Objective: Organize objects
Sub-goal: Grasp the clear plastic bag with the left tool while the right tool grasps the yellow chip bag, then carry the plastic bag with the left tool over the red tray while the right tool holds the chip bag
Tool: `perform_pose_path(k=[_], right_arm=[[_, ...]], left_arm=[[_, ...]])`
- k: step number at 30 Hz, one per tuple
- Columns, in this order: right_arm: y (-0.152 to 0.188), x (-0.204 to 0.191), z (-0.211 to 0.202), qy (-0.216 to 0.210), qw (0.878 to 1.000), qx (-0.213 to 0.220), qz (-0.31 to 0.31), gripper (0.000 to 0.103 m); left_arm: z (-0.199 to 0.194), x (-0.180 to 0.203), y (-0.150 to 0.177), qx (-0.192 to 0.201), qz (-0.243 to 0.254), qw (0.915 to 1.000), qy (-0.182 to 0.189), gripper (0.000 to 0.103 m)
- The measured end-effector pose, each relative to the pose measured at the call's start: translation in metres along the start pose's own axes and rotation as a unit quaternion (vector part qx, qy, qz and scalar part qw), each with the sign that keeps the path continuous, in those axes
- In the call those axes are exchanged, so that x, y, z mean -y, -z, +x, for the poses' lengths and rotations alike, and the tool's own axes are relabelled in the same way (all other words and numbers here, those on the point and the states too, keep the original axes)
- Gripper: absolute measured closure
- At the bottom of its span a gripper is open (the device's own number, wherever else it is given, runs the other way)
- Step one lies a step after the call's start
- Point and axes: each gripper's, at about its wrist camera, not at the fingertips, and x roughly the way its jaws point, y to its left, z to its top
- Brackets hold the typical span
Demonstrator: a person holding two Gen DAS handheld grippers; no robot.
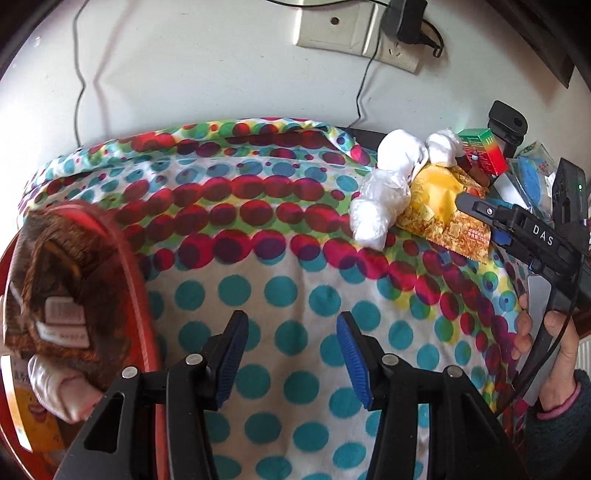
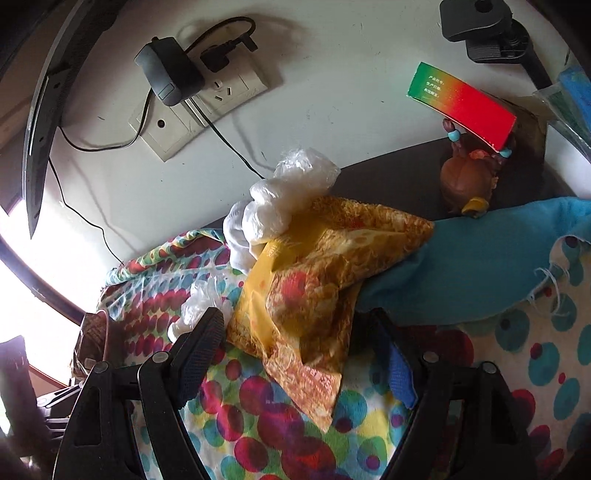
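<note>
My left gripper (image 1: 291, 354) is open and hangs over the polka-dot cloth (image 1: 280, 229) with nothing between its blue pads. At its left stands a red tray (image 1: 137, 284) that holds a brown packet (image 1: 74, 273). At the far right lies a pile: white plastic bags (image 1: 384, 192), a yellow snack packet (image 1: 439, 206) and a red-green box (image 1: 484, 151). My right gripper (image 1: 487, 221), held by a hand (image 1: 554, 339), reaches over that packet. In the right wrist view the right gripper (image 2: 299, 354) is open. The snack packet (image 2: 314, 280) lies between and ahead of its fingers, and the pads do not press on it.
A wall socket with a black adapter (image 2: 166, 70) and cables sits behind the table. Behind the packet are the plastic bags (image 2: 284, 199), a blue cloth (image 2: 480, 258), a brown figurine (image 2: 467, 177) under the box (image 2: 461, 107), and a black clamp (image 2: 480, 22).
</note>
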Motion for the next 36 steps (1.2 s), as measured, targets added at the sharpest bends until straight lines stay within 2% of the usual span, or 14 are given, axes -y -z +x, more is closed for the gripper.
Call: perform_pose_path(k=[2,4,5,7,12,16,25,27,31,32,34,35,36], right_arm=[[-0.004,0.001,0.006,-0.01,1.0,0.001,0.005,0.029],[-0.006,0.002,0.008,-0.012,1.0,0.002,0.003,0.053],[-0.005,0.001,0.011,-0.015,1.0,-0.004,0.0,0.074],[-0.003,0.002,0.011,-0.03,0.999,-0.009,-0.003,0.082],[0.008,-0.004,-0.009,-0.01,0.999,0.007,-0.04,0.085],[0.023,0.005,-0.025,-0.014,0.999,0.008,-0.037,0.085],[0.046,0.018,-0.044,-0.033,0.999,0.01,-0.023,0.087],[0.049,0.016,-0.045,-0.036,0.999,0.011,-0.023,0.087],[0.056,0.012,-0.048,-0.035,0.999,0.017,-0.027,0.087],[0.057,0.01,-0.049,-0.036,0.999,0.015,-0.029,0.087],[0.059,0.008,-0.05,-0.032,0.999,0.016,-0.034,0.087],[0.06,0.006,-0.05,-0.032,0.999,0.015,-0.037,0.087],[0.061,0.006,-0.052,-0.032,0.999,0.016,-0.037,0.087]], left_arm=[[0.007,0.006,-0.007,0.0,0.011,0.9999,-0.005,0.052],[0.014,0.014,-0.015,0.001,0.027,0.9996,-0.012,0.052],[0.016,0.017,-0.018,0.004,0.032,0.9994,-0.012,0.052],[0.02,0.023,-0.026,0.013,0.041,0.9991,0.0,0.052],[0.032,0.038,-0.044,0.008,0.056,0.9981,0.025,0.052],[0.04,0.054,-0.055,0.003,0.077,0.9965,0.032,0.052],[0.06,0.082,-0.071,0.0,0.121,0.9927,0.006,0.052],[0.065,0.083,-0.074,-0.002,0.12,0.9928,-0.006,0.052],[0.074,0.083,-0.073,-0.004,0.103,0.9946,-0.006,0.052],[0.075,0.082,-0.072,-0.008,0.094,0.9955,-0.001,0.057],[0.076,0.079,-0.07,-0.012,0.076,0.997,0.0,0.077],[0.074,0.079,-0.069,-0.011,0.074,0.9972,0.001,0.082],[0.071,0.077,-0.069,-0.012,0.064,0.9978,0.01,0.082]])
